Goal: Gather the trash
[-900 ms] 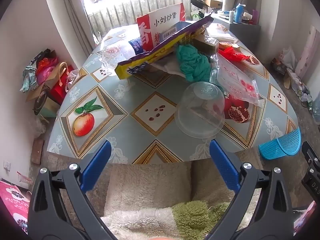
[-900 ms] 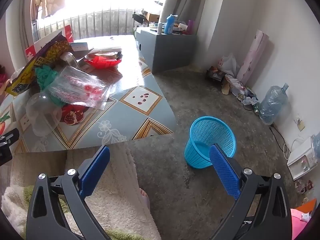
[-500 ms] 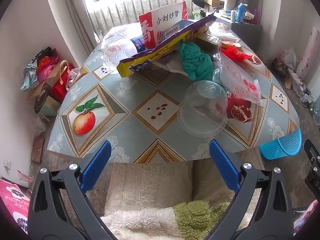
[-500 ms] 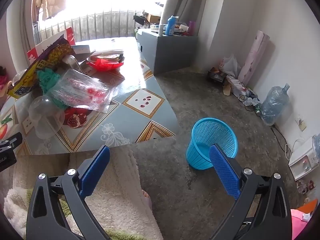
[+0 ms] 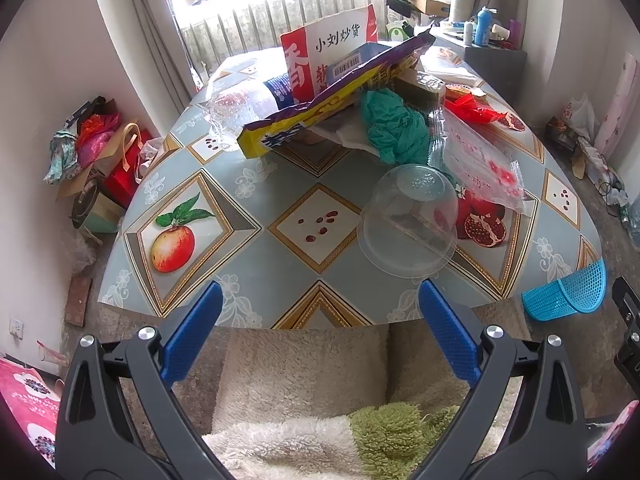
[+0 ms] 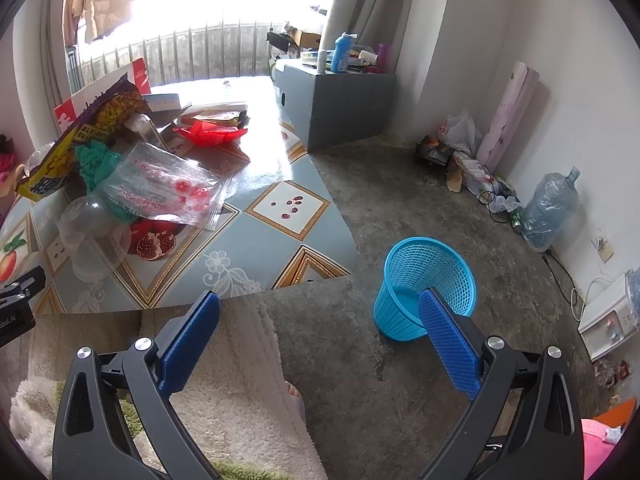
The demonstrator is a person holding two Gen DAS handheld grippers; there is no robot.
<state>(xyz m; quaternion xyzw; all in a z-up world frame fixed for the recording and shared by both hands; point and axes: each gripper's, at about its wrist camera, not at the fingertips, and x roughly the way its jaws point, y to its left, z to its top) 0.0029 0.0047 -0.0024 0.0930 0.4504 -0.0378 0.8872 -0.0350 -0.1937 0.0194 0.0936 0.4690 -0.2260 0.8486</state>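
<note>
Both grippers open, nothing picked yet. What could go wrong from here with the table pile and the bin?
1. The clear plastic bowl lies upended by the table edge, wide and slick; the left gripper may knock it off.
2. The purple-yellow snack bag leans across the pile; pulling it may drag the green crumpled bag along.
3. The blue basket stands on the floor apart from the table; light wrappers like the clear zip bag may miss it.
</note>
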